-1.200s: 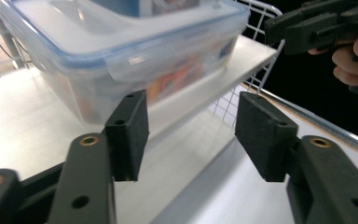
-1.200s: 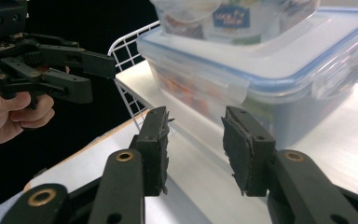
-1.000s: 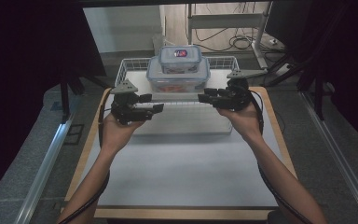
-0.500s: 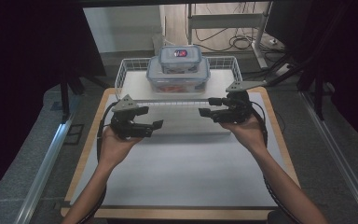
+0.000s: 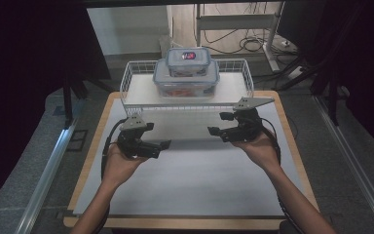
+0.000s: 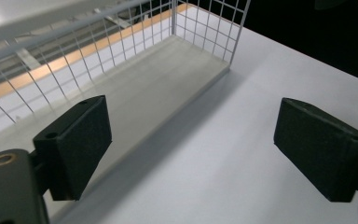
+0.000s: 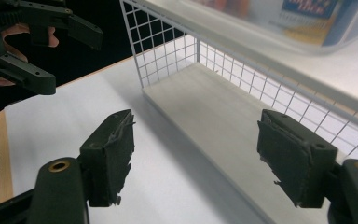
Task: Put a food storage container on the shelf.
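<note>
Left gripper (image 5: pixel 161 145) and right gripper (image 5: pixel 215 131) near table (image 5: pixel 185 195) middle, fingers just opened wide, nothing between. Wire rack (image 5: pixel 131 80) at far edge; stacked lidded containers (image 5: pixel 186 73) on top. Release step apparently finished; next: withdraw clear of rack.

Container (image 7: pixel 279 18) blurred, cut off at top; label unreadable.

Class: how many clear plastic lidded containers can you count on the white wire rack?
2: a larger clear plastic container on the white wire rack, and a smaller blue-labelled one stacked on its lid. None seems hidden.
</note>
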A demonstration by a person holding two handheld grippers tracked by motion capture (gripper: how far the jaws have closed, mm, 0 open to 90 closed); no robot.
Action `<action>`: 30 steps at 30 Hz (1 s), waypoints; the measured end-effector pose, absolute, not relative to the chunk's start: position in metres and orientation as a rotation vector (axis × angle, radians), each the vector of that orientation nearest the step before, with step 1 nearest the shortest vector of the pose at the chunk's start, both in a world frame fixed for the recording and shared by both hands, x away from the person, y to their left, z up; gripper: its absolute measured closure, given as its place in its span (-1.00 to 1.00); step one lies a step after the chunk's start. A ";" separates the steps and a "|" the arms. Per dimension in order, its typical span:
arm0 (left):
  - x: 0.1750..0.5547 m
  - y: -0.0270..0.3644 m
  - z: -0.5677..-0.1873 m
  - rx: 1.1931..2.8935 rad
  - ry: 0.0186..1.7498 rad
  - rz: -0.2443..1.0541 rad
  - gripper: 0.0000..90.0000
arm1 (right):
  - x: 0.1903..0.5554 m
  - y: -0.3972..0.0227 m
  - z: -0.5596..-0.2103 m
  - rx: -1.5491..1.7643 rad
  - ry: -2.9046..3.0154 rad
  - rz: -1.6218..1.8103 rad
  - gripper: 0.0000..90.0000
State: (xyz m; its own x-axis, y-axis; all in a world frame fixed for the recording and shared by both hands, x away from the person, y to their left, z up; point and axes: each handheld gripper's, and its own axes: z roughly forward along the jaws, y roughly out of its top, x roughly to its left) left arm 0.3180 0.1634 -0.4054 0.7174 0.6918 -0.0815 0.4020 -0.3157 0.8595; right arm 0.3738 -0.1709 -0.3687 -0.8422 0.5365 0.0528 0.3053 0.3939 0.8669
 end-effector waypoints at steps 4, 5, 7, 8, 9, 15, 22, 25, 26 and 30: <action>0.314 0.162 -0.412 1.965 0.842 0.365 -0.82 | 0.369 -0.173 -0.378 0.752 2.420 1.415 -0.49; 0.313 0.161 -0.413 1.967 0.840 0.364 -0.82 | 0.369 -0.173 -0.378 0.752 2.420 1.415 -0.49; 0.311 0.160 -0.416 1.976 0.835 0.368 -0.84 | 0.367 -0.174 -0.382 0.755 2.416 1.414 -0.52; 0.310 0.159 -0.417 1.977 0.833 0.369 -0.85 | 0.365 -0.175 -0.383 0.756 2.415 1.411 -0.54; 0.309 0.158 -0.418 1.979 0.832 0.369 -0.86 | 0.364 -0.175 -0.384 0.759 2.414 1.407 -0.56; 0.301 0.152 -0.424 1.988 0.819 0.384 -0.90 | 0.357 -0.179 -0.391 0.763 2.406 1.406 -0.65; 0.291 0.146 -0.436 1.986 0.798 0.390 -0.90 | 0.346 -0.182 -0.402 0.755 2.414 1.390 -0.75; 0.287 0.144 -0.441 1.988 0.798 0.396 -0.90 | 0.341 -0.183 -0.407 0.743 2.412 1.377 -0.78; 0.286 0.143 -0.443 1.983 0.799 0.395 -0.90 | 0.341 -0.183 -0.407 0.743 2.412 1.377 -0.78; 0.282 0.142 -0.452 1.960 0.801 0.383 -0.89 | 0.338 -0.186 -0.412 0.740 2.413 1.376 -0.80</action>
